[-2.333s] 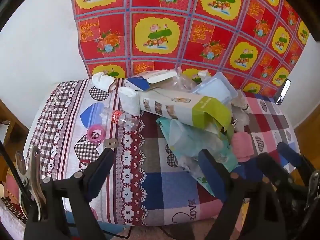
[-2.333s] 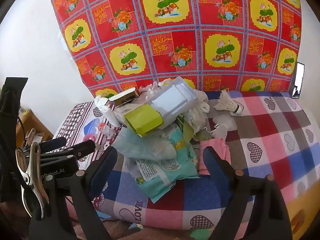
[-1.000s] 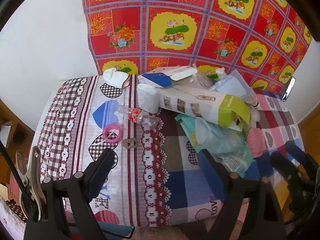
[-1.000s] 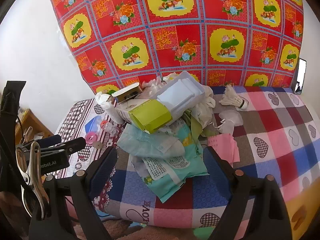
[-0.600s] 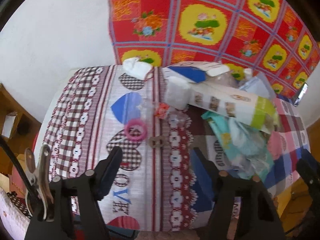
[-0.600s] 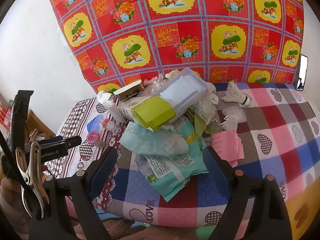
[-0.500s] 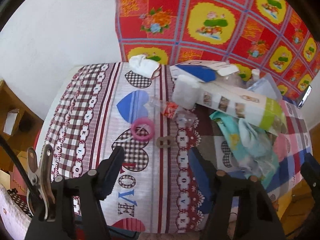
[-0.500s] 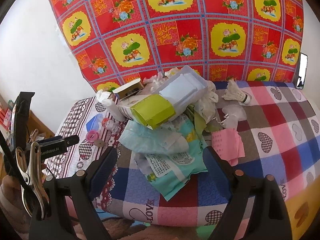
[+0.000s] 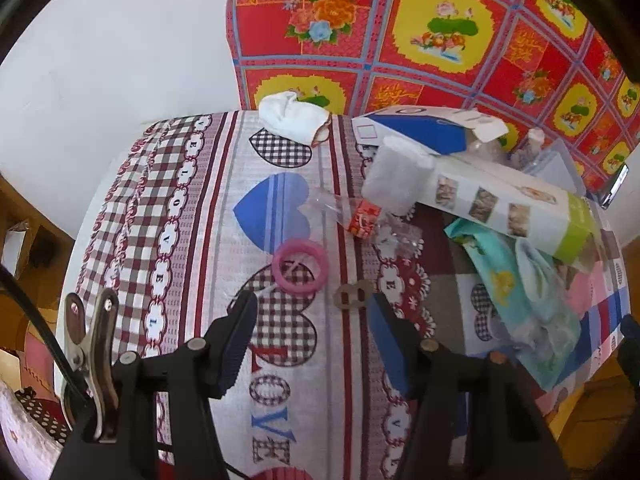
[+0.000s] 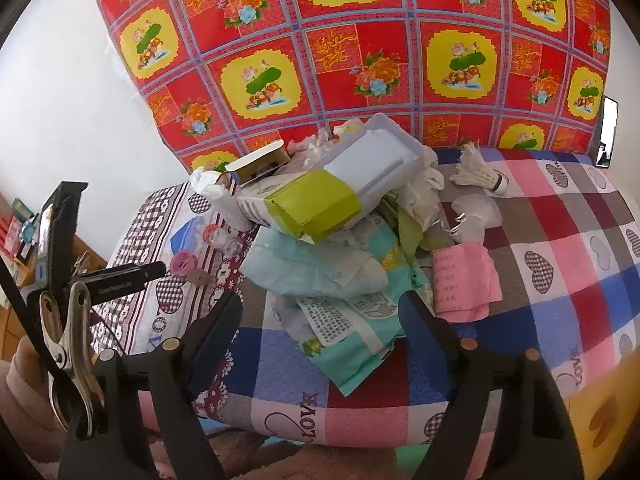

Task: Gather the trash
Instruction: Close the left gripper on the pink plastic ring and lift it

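Your left gripper (image 9: pixel 312 320) has swung away from the trash pile and closed in on the loose bits at the left end of the bed (image 9: pixel 192 216); your right gripper (image 10: pixel 320 316) has barely shifted and hangs over the near edge of the pile. Both have their jaws wide apart and hold nothing.

Just ahead of your left gripper lie a pink ring (image 9: pixel 301 266) and a small brown tag (image 9: pixel 354 295), close together but not touching. Beyond them a crushed clear bottle (image 9: pixel 362 216) rests against the pile. The rest is stacked mid-bed: a long carton (image 10: pixel 308 204) with a green end on top, a clear tray (image 10: pixel 376 156) leaning on it, teal wrappers (image 10: pixel 348 320) beneath, pink paper (image 10: pixel 464 276) to the right.

Watch these risks:
- Both ring and tag lie flat on soft cloth, so a shallow close will likely pinch the bedcover or flick them away.
- Pulling a wrapper from under the carton could topple the stack.
- No bin shows, so the drop spot is unknown.
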A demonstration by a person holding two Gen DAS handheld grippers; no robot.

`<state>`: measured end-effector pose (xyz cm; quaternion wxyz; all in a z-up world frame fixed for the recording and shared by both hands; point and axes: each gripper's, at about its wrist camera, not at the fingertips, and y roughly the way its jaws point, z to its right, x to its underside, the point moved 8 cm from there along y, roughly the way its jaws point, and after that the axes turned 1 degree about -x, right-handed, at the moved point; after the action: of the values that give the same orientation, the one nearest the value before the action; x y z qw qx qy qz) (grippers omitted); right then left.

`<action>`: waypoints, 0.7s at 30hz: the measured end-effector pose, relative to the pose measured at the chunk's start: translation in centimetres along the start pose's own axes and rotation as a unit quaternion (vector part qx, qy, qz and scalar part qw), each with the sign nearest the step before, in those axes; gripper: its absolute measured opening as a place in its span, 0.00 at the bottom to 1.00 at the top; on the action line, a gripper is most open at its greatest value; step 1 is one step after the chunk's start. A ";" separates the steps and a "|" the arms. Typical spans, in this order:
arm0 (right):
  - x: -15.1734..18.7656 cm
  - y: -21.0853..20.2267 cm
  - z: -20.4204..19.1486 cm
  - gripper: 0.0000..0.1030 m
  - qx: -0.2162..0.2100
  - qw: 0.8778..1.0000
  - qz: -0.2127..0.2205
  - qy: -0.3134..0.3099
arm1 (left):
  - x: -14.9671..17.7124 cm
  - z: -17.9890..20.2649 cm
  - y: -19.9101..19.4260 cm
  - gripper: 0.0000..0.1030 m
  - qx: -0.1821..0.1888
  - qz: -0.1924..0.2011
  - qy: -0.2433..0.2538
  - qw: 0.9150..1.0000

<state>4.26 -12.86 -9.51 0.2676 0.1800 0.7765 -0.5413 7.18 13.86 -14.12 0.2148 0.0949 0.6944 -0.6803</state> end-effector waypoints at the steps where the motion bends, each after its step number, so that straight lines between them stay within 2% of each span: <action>1: 0.1 0.1 -0.1 0.81 0.000 1.000 -0.002 0.001 | -0.1 -0.1 0.3 0.60 -0.002 -0.002 0.000 1.000; 9: 1.0 0.3 -1.3 0.80 0.005 1.000 -0.008 0.004 | -1.0 -0.8 3.3 0.60 -0.012 -0.011 0.011 1.000; 17: 1.8 0.1 -1.7 0.80 0.024 1.000 -0.008 0.009 | -1.6 -0.7 5.7 0.60 0.008 -0.026 0.014 1.000; 21: 2.1 0.0 -2.1 0.80 0.032 0.999 -0.010 0.007 | -1.6 -0.5 6.7 0.60 0.006 -0.030 0.020 0.999</action>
<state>2.08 -10.88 -10.22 0.2509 0.1845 0.7627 -0.5668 11.36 15.00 -19.51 0.1793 0.0891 0.6969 -0.6887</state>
